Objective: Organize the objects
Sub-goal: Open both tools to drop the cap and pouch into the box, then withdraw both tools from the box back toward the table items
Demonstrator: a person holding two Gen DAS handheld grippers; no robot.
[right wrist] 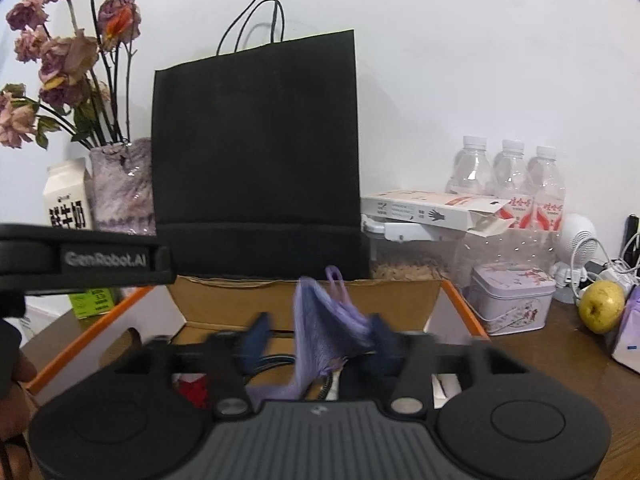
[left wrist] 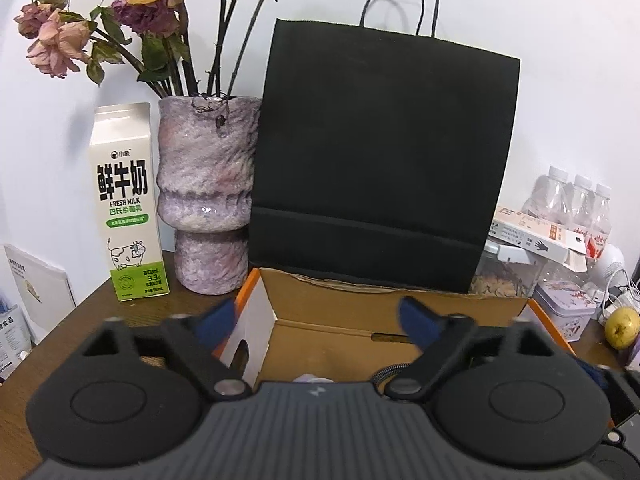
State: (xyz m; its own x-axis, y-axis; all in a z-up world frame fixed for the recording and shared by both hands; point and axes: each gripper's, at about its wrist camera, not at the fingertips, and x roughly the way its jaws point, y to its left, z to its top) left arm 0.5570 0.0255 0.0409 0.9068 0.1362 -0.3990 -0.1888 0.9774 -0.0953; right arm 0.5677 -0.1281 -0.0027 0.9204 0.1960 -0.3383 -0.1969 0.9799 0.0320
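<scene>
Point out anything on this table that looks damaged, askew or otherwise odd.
The roses in the purple vase are dried and drooping. The flat glove box lies on a clear container with its end flap torn open. Nothing looks spilled.

Black paper bag (left wrist: 380, 160) beside vase (left wrist: 206, 196)

R gripper (right wrist: 318, 332) fingers blurred; purple cloth (right wrist: 320, 320) partly hidden behind its body. Cardboard box (left wrist: 360, 312) interior mostly hidden by L gripper (left wrist: 318, 320). Far-left flowers (left wrist: 132, 4) cut off at top edge.
</scene>
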